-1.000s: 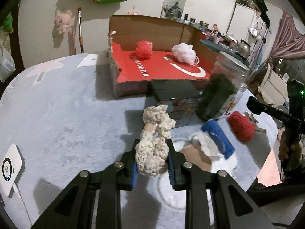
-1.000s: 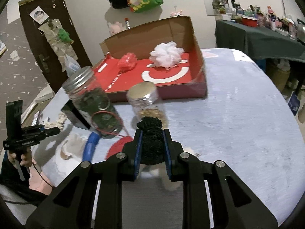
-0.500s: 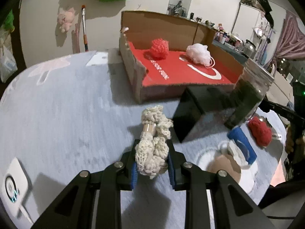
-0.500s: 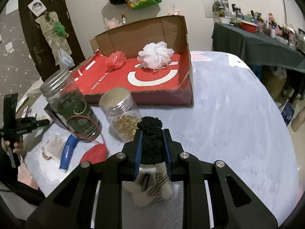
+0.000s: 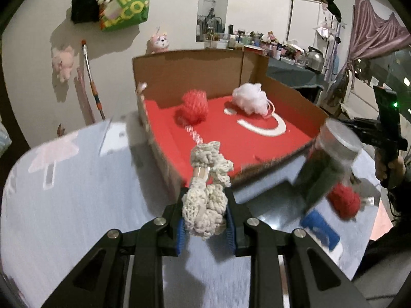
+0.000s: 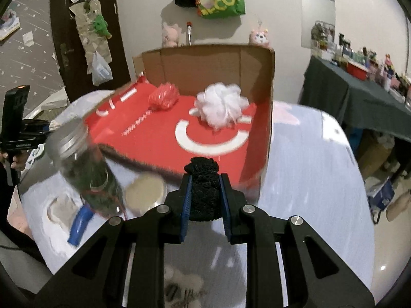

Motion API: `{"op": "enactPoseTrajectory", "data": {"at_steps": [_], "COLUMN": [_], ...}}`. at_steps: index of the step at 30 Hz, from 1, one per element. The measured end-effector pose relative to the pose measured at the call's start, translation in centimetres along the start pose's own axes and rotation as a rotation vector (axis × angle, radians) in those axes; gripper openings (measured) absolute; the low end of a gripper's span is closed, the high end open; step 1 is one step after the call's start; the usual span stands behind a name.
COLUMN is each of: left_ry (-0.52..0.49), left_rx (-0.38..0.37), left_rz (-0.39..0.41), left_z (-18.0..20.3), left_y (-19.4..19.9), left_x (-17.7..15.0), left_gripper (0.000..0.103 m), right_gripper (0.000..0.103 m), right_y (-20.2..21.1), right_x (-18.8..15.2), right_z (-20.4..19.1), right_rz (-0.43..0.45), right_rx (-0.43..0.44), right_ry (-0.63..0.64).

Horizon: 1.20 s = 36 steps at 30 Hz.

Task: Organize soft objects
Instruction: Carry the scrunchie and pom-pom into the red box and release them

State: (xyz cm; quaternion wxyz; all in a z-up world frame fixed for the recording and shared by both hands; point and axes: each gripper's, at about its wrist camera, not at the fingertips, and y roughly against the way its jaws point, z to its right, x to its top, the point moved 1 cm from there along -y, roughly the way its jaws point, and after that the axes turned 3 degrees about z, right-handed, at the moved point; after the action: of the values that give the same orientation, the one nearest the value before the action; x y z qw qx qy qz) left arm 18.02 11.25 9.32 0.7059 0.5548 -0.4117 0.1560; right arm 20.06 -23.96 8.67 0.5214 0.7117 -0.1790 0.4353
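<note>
- We're mid-carry w/ both grippers: each has a soft item pinched & faces the open cardboard box with red printed floor (image 5: 287, 95), which sits on the pale grey table (image 5: 64, 205).
- Left gripper (image 5: 205, 220): jaws nearly shut, blue pads squeezing a cream crocheted bundle (image 5: 208, 195); its top lobe sticks up past the fingertips, in front of the box's near left corner.
- Right gripper (image 6: 204, 197): jaws almost fully shut on a black knitted bundle (image 6: 204, 190), just short of the box's near edge.
- Already in the box: a red mesh puff (image 5: 195, 105) toward the back left & a white mesh puff (image 5: 250, 98) toward the back right, well apart.
- Next move, as we judge it: bring each bundle over the box wall, lower onto bare red floor near the front, then open the jaws. Needs enough height to clear the cardboard edge; crochet loops may snag on the pads at release.
- Left out on the table, prob. still to sort: a red yarn ball (image 5: 344, 201) by the metal-lidded glass jar of dark green stuff (image 5: 326, 169), plus a blue roll-shaped thing (image 5: 319, 227).
- Hard to make out: both views are motion-blurred; jar contents unclear; a small jar shows only its round lid (image 6: 145, 191); a whitish striped thing under the right gripper is a smear, we can't ID it.
</note>
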Motion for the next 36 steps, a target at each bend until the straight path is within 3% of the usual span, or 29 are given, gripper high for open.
{"op": "enactPoseTrajectory", "data": {"at_steps": [5, 13, 20, 25, 34, 36], "left_ry": [0.022, 0.024, 0.012, 0.009, -0.013, -0.009], "left_rx": [0.008, 0.085, 0.148, 0.191, 0.241, 0.240], "left_rz": [-0.046, -0.199, -0.286, -0.317, -0.335, -0.336], "left_z": [0.6, 0.9, 0.3, 0.0, 0.0, 0.1], "left_y": [-3.4, -10.0, -13.5, -14.9, -16.6, -16.7], "left_x": [3.4, 6.0, 6.7, 7.6, 7.3, 7.4], "left_gripper": [0.027, 0.027, 0.027, 0.028, 0.031, 0.031], "right_gripper": [0.020, 0.021, 0.021, 0.021, 0.029, 0.042], "right_y": [-2.1, -10.8, -14.4, -16.1, -17.5, -17.6], "right_x": [3.2, 6.2, 6.6, 6.7, 6.7, 6.5], "right_z": [-0.4, 0.3, 1.6, 1.8, 1.2, 0.9], "right_rz": [-0.014, -0.265, -0.376, -0.425, -0.436, -0.437], "right_rx": [-0.015, -0.104, -0.153, -0.187, -0.245, -0.253], "right_ry": [0.024, 0.000, -0.028, -0.029, 0.047, 0.066]}}
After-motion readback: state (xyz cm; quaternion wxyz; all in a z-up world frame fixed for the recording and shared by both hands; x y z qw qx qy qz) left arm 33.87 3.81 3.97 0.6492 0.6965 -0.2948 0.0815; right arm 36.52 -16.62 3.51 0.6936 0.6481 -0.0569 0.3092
